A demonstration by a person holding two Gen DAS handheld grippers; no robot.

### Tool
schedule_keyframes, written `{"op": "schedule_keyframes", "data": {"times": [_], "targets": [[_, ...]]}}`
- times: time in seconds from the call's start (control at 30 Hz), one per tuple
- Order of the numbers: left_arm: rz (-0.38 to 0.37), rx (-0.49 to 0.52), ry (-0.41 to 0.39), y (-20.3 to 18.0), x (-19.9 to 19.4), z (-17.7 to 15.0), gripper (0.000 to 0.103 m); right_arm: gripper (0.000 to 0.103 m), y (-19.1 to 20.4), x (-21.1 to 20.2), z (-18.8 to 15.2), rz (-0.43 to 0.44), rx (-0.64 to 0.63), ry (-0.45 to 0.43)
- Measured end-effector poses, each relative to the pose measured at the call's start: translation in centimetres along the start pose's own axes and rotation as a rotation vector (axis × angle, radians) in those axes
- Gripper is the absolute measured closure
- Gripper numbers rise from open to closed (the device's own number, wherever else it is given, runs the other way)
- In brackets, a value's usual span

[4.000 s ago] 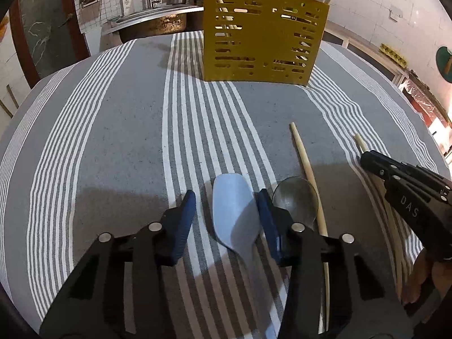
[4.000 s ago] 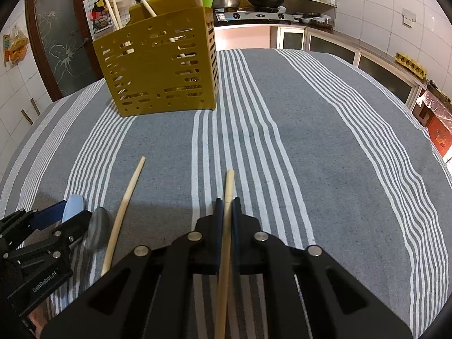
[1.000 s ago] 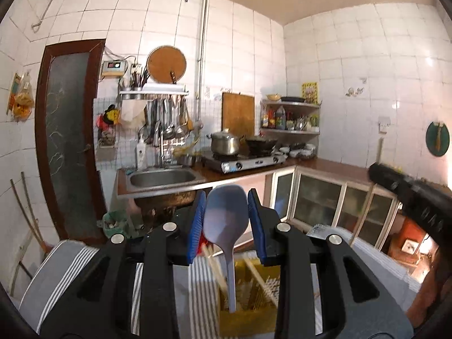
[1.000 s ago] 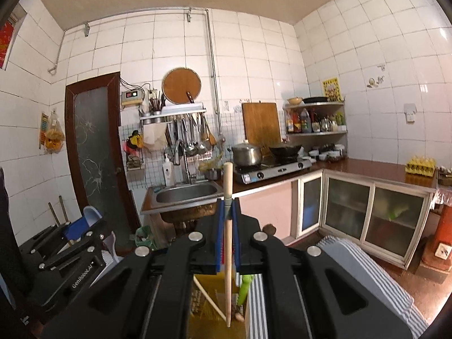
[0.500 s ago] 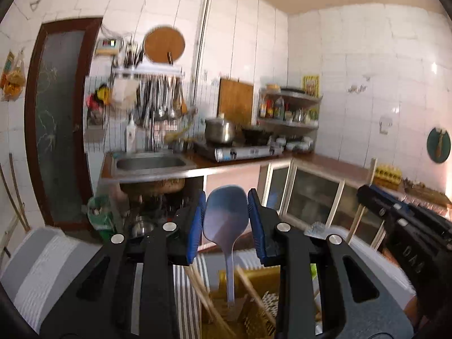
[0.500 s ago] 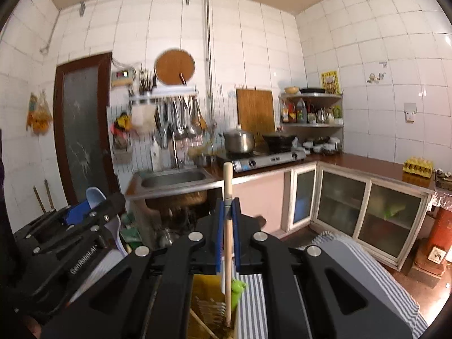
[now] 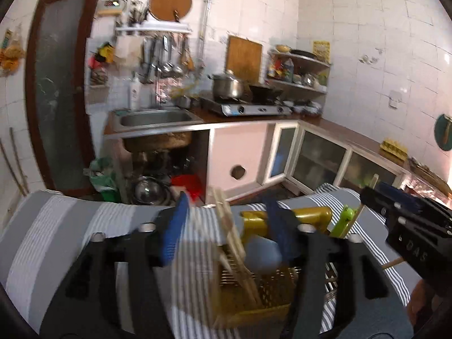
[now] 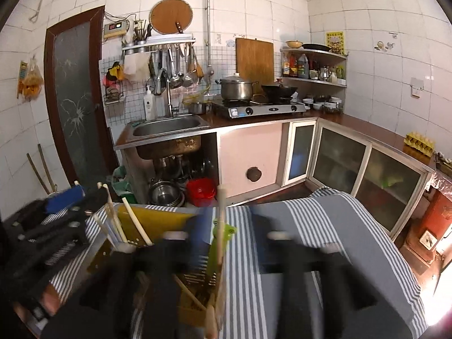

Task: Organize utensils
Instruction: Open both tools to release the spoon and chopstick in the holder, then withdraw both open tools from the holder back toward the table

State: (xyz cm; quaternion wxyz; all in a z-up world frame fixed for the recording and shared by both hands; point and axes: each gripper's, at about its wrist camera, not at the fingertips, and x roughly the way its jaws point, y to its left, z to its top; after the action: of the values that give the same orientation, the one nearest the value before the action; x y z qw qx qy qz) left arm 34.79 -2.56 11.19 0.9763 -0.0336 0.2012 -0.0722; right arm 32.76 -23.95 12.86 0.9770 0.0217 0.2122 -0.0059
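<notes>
The yellow slotted utensil basket [image 7: 271, 291] stands on the striped table, below both grippers. My left gripper [image 7: 226, 226] is open above it. The pale blue spatula [image 7: 261, 251] stands in the basket, free of the pads. Several wooden chopsticks [image 7: 230, 237] lean in the basket. My right gripper [image 8: 228, 234] is open and blurred over the basket [image 8: 158, 223]. The wooden chopstick [image 8: 220, 226] stands between its spread jaws, its lower end in the basket. The right gripper also shows in the left wrist view [image 7: 406, 223], the left gripper in the right wrist view [image 8: 56, 220].
A green frog-topped utensil [image 8: 223, 231] stands in the basket. The grey striped tablecloth [image 8: 325, 226] covers the table. Beyond the table edge are a sink [image 8: 166, 124], a stove with a pot [image 8: 237, 87] and cabinets.
Both grippers have opened. The blue spatula and the chopstick have dropped from the jaws down into the basket. Both cameras have tilted down towards the table.
</notes>
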Motion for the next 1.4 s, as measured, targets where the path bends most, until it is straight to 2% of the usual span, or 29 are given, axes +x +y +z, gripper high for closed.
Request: {"op": "schedule_keyframes", "data": {"times": [0.03, 0.13, 0.27, 0.4, 0.67, 0.87, 1.1, 1.23, 1.4], "targets": [[0.012, 0.001, -0.012, 0.2, -0.5, 0.1, 0.030, 0.049, -0.2, -0.5, 0.0, -0.003, 0.008, -0.012], [0.031, 0.012, -0.034, 0.7, -2.9, 0.5, 0.026, 0.049, -1.0, -2.8, 0.1, -0.006, 0.034, -0.020], [0.074, 0.016, -0.081, 1.6, -7.0, -0.1, 0.010, 0.043, -1.4, -6.1, -0.5, -0.023, 0.047, -0.035], [0.099, 0.036, -0.087, 1.8, -10.0, -1.6, 0.006, 0.038, -1.3, -9.1, -2.5, -0.026, 0.056, -0.036], [0.117, 0.074, -0.056, 2.3, -14.2, -5.9, 0.005, 0.037, 0.6, -12.9, -9.2, -0.028, 0.038, 0.020], [0.118, 0.070, 0.011, 3.0, -15.6, -9.7, 0.005, 0.037, 1.3, -13.4, -14.0, -0.013, 0.063, 0.088], [0.124, 0.036, 0.137, 4.2, -15.2, -14.4, 0.005, 0.037, 2.8, -12.8, -19.8, -0.011, 0.050, 0.203], [0.141, 0.040, 0.193, 4.5, -14.3, -16.6, 0.005, 0.037, 3.7, -11.9, -21.4, -0.017, 0.031, 0.264], [0.153, 0.030, 0.240, 5.7, -13.0, -17.5, 0.005, 0.037, 4.9, -10.1, -21.3, -0.027, 0.008, 0.309]]}}
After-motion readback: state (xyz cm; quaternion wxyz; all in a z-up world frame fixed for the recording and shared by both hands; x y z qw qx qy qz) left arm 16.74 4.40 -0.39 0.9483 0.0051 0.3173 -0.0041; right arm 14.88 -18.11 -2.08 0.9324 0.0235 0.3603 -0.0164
